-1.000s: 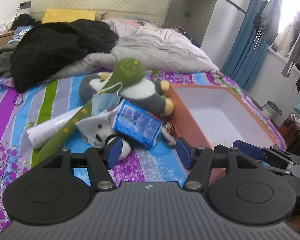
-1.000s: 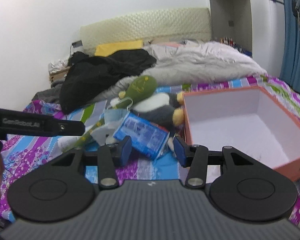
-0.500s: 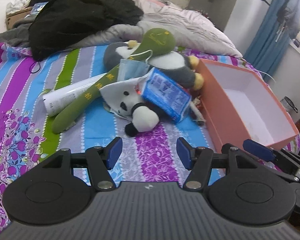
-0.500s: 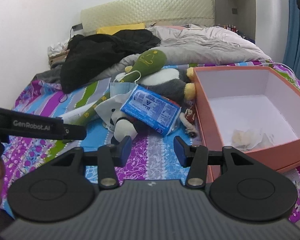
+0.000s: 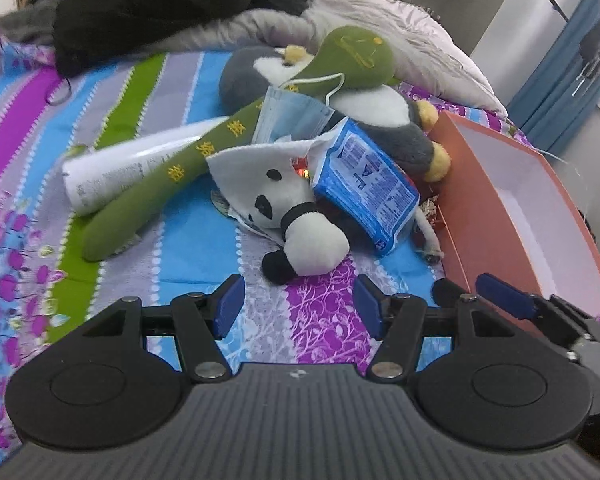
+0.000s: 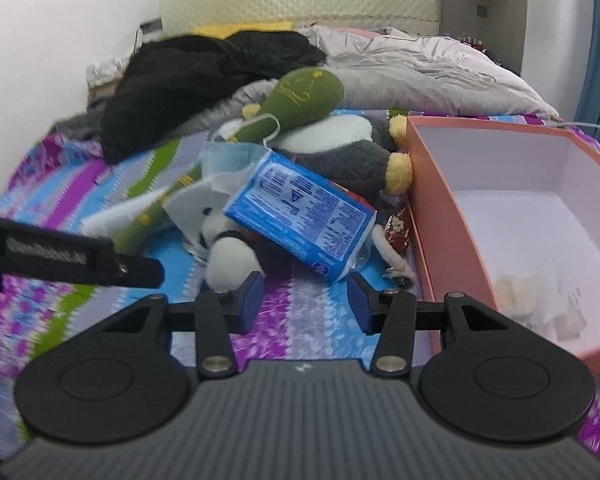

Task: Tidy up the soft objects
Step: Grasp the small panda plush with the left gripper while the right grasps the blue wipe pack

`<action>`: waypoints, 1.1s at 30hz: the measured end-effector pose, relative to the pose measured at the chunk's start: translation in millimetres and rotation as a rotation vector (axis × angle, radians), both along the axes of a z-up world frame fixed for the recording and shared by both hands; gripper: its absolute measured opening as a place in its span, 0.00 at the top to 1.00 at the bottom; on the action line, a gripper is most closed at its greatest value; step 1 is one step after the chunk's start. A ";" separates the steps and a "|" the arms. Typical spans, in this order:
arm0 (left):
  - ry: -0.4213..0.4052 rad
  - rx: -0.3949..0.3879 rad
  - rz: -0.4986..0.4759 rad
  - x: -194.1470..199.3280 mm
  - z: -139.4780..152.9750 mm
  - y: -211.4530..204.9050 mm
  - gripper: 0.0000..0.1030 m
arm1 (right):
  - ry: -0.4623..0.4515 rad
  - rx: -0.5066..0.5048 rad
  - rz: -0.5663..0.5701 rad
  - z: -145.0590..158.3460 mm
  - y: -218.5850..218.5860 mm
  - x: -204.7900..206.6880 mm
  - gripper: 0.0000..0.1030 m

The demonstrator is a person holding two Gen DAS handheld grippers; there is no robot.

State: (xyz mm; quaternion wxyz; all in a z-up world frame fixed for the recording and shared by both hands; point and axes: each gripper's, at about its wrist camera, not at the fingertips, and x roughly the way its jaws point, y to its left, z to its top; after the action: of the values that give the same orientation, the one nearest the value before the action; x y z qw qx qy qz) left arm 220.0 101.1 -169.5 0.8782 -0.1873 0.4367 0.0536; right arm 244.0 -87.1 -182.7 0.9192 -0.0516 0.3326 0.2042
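Note:
A pile of soft things lies on the striped bedspread: a small panda plush [image 5: 300, 224] [image 6: 230, 254], a blue tissue pack [image 5: 362, 188] [image 6: 300, 216], a long green plush [image 5: 228, 136] [image 6: 296, 98], a grey-and-white penguin plush [image 5: 384, 116] [image 6: 352, 148] and a blue face mask [image 5: 292, 114] [image 6: 228, 158]. An orange box [image 5: 472, 216] [image 6: 436, 216] stands to the right. My left gripper [image 5: 299, 304] is open and empty, just short of the panda. My right gripper [image 6: 306, 298] is open and empty, below the tissue pack.
A white tube [image 5: 132, 168] lies under the green plush. A black garment [image 5: 172, 4] and a grey duvet [image 6: 420, 68] are heaped at the back. Crumpled clear wrappers [image 6: 540, 300] lie in the box. A small red wrapped item [image 6: 396, 230] sits by the box wall.
Both grippers have tilted down and come closer to the pile; the panda and tissue pack look larger. Both jaws stay open. Nothing on the bed has moved.

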 end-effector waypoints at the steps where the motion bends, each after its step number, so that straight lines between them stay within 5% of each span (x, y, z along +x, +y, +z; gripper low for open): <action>1: 0.005 -0.008 0.002 5.9 -3.8 1.7 0.36 | 0.003 -0.016 0.007 -4.3 2.3 5.9 0.53; 16: 0.074 -0.197 0.077 80.8 -63.3 26.1 0.38 | -0.035 -0.258 0.188 -58.7 47.0 62.1 0.54; 22: 0.088 -0.254 0.078 97.1 -79.8 26.2 0.38 | -0.019 -0.285 0.222 -72.9 55.7 81.1 0.65; 33: 0.085 -0.166 0.047 93.3 -65.0 11.0 0.52 | -0.057 -0.277 0.209 -50.2 46.8 66.6 0.91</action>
State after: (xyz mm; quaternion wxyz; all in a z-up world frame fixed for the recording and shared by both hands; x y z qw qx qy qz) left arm 313.3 112.1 -234.5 0.8388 -0.2671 0.4722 0.0456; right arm 310.6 -40.3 -232.9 0.8862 -0.2177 0.3244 0.2491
